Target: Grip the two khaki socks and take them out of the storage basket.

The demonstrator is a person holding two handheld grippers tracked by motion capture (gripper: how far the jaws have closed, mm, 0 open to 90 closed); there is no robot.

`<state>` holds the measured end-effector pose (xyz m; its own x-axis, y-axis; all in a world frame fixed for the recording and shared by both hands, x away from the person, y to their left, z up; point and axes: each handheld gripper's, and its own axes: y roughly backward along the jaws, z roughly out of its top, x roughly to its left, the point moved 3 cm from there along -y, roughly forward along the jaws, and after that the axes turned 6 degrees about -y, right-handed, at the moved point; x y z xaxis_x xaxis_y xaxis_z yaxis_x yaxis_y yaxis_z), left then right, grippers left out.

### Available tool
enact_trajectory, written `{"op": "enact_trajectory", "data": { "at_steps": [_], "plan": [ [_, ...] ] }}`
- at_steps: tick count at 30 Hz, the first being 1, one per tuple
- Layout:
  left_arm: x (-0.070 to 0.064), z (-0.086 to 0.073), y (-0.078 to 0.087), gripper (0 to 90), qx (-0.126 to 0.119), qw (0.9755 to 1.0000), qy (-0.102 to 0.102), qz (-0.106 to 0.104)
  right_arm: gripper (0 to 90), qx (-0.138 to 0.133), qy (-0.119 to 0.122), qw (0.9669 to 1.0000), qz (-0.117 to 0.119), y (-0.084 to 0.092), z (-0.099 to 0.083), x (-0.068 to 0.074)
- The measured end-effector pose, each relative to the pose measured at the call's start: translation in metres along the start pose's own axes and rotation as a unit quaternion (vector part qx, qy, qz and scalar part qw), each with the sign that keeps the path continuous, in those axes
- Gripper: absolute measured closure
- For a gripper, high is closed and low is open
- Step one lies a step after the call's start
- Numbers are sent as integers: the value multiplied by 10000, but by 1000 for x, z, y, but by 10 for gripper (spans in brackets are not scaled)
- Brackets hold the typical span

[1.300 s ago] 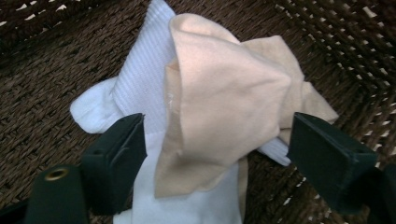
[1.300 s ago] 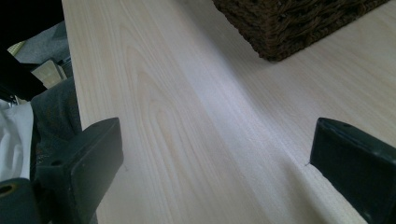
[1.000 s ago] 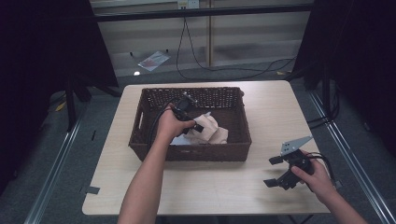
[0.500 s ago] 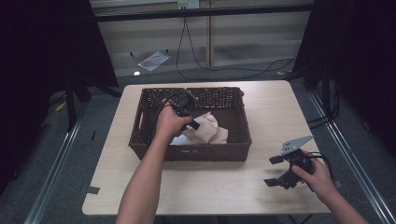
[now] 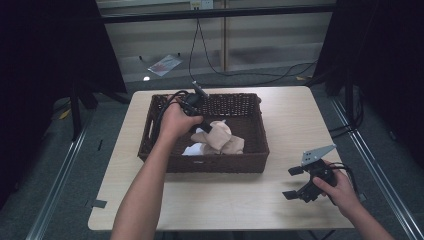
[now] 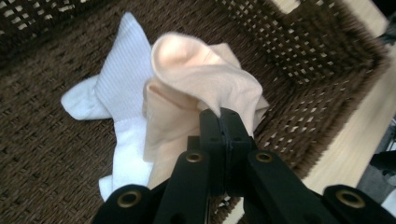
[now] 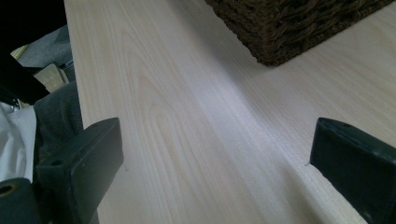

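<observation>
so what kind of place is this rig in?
Probably a lab recording station, not a home: a bare wooden table ringed by black curtains, cables trailing across a grey floor, and an overhead metal frame bar.

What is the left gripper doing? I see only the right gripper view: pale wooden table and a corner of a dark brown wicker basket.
Observer: The left gripper is shut on a peach fabric sock inside the dark brown wicker basket.
Operator: Is anything else in it?
Observer: Yes, a white ribbed sock lies on the basket floor, partly under the peach one.
Operator: Where is my gripper?
Observer: The right gripper is open, near the table's right front part.
</observation>
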<state>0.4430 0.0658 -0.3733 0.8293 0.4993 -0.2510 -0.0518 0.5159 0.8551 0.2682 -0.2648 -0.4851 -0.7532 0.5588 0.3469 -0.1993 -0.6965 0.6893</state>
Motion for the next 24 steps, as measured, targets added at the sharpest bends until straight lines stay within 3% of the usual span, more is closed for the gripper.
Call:
{"op": "enact_trajectory", "data": {
  "at_steps": [10,15,24],
  "plan": [
    [-7,6,26,897,57,10000,-20,20,19,28,-5,10000,20,-1,0,0],
    [-8,2,37,897,118,9999,53,-49,19,31,-7,10000,34,-2,-1,0],
    [-13,-4,54,896,225,9997,13,-71,19,57,7,10000,4,-3,-1,0]
  ]
}}
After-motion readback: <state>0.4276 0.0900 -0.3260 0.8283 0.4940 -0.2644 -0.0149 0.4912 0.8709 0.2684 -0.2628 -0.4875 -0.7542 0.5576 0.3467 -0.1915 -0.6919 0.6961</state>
